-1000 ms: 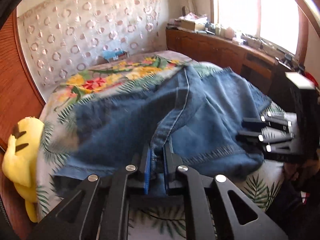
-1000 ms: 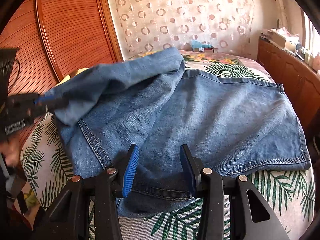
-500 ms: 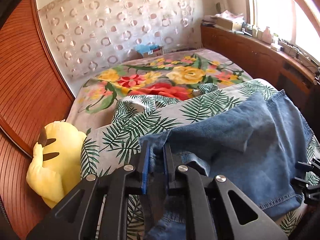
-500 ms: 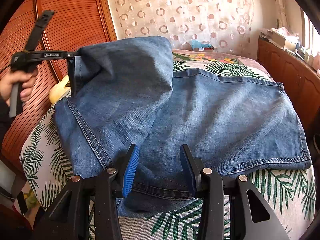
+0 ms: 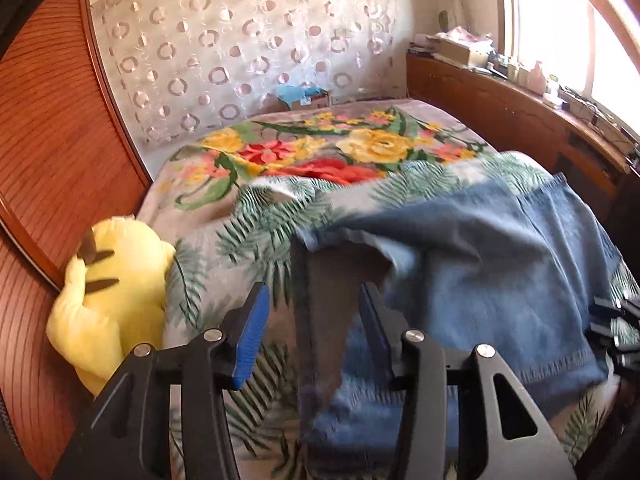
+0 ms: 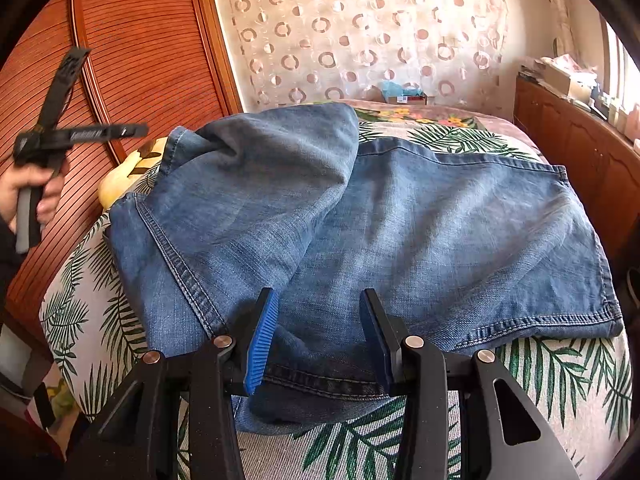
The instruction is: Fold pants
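Observation:
Blue denim pants (image 6: 400, 232) lie across the leaf-print bed cover, with one part folded over in a rumpled heap at the left (image 6: 248, 184). They also show in the left wrist view (image 5: 480, 280). My left gripper (image 5: 312, 328) is open, above the pants' left edge, with a blurred hanging piece of denim between its fingers. It shows from outside, raised at the far left of the right wrist view (image 6: 80, 132). My right gripper (image 6: 320, 328) is open and empty over the pants' near hem.
A yellow plush toy (image 5: 108, 300) lies at the bed's left edge against the wooden wardrobe (image 6: 140, 60). A floral blanket (image 5: 320, 148) covers the far bed. A wooden counter (image 5: 520, 120) with clutter runs along the right under the window.
My left gripper has opened and let go of the denim it carried over to the left. The folded part has dropped onto the bed. My right gripper has not moved.

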{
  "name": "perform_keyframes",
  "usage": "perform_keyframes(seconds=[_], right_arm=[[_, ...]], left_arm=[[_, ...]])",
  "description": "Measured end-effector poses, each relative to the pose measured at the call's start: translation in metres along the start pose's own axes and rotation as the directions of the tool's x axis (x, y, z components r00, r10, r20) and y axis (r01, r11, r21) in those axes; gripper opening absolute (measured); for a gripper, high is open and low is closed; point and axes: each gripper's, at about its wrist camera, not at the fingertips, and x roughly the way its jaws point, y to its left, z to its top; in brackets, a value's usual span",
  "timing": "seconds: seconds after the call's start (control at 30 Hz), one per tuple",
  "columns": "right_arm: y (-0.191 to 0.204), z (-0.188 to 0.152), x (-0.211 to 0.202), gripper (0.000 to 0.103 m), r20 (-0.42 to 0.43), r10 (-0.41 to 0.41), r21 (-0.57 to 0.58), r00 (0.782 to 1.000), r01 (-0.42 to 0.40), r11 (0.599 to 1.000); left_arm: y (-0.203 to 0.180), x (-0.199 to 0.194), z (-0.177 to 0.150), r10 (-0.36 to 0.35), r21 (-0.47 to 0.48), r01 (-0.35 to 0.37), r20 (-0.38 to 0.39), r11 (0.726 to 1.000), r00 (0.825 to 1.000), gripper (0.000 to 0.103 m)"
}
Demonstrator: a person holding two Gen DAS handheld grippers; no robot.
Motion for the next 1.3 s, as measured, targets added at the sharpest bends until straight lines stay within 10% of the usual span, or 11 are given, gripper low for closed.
perform_keyframes(seconds=[0.3, 0.57, 0.9, 1.1, 1.3], right_arm=[[-0.001, 0.000, 0.000, 0.044, -0.003, 0.002, -0.002, 1.000, -0.002, 1.000], [-0.004, -0.001, 0.000, 0.044, -0.004, 0.010, 0.001, 1.000, -0.010, 1.000], [-0.007, -0.002, 0.000, 0.044, -0.005, 0.012, -0.002, 1.000, -0.012, 1.000], [-0.008, -0.002, -0.001, 0.044, -0.008, 0.013, -0.003, 1.000, -0.013, 1.000], [-0.007, -0.002, -0.001, 0.044, -0.008, 0.011, -0.007, 1.000, -0.011, 1.000]], left_arm=[[-0.020, 0.013, -0.051, -0.054, 0.020, 0.056, -0.082, 0.998, 0.995, 0.047], [-0.017, 0.001, -0.065, -0.073, -0.013, 0.073, -0.056, 0.997, 0.996, 0.009], [-0.004, -0.047, -0.093, -0.050, -0.098, 0.049, 0.000, 0.994, 0.999, 0.008], [-0.001, -0.035, -0.095, -0.053, -0.121, 0.050, -0.020, 0.991, 0.998, 0.014], [-0.004, -0.043, -0.069, -0.076, -0.114, 0.081, 0.044, 0.990, 0.996, 0.048]])
